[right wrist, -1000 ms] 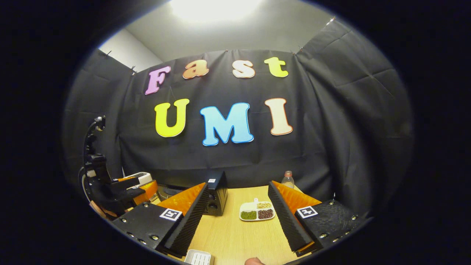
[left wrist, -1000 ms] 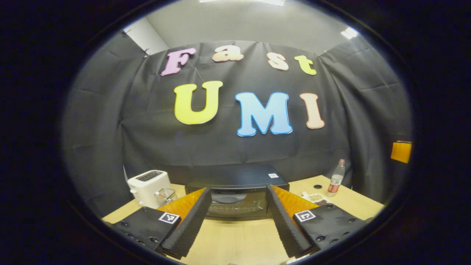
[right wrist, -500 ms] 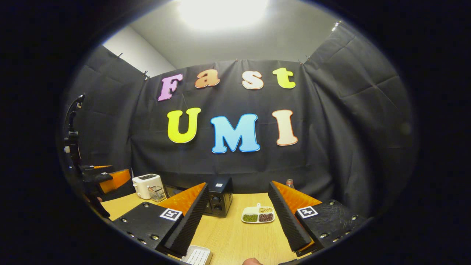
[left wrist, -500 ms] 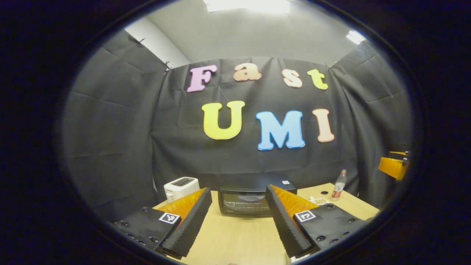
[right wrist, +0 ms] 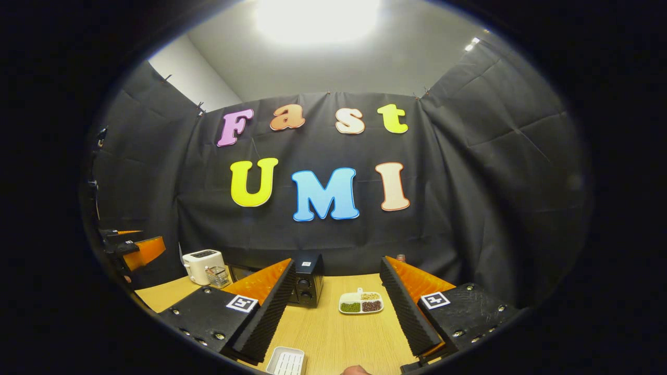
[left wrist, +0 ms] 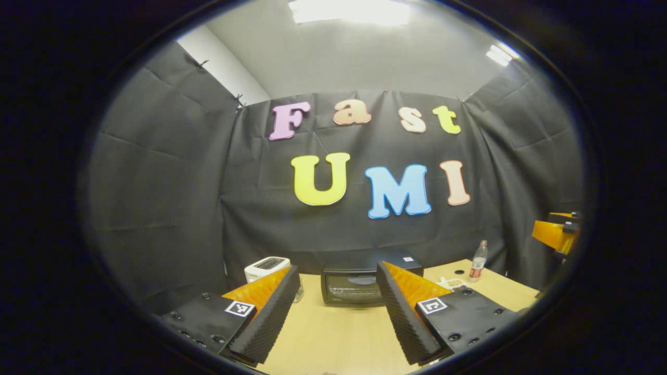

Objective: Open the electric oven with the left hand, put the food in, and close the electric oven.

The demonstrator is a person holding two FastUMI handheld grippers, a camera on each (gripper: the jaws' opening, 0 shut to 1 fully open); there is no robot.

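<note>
1. Left gripper view: my left gripper (left wrist: 337, 312) is spread wide and holds nothing, aimed at the black electric oven with a glass door (left wrist: 350, 289) at 12 o'clock; its door is shut, which fits either before loading or after closing.
2. Right gripper view: my right gripper (right wrist: 337, 311) is also wide and empty, framing the white divided dish of green, tan and brown food (right wrist: 360, 303) on the pale wooden table (right wrist: 333, 338), just beside the oven at 3 o'clock.
3. A white toaster (left wrist: 267, 267) sits at the oven's 9 o'clock and a clear plastic bottle (left wrist: 478, 260) well off at 3 o'clock.
4. Compared with a second ago, both grippers have pulled back: oven and dish look smaller and farther.
</note>
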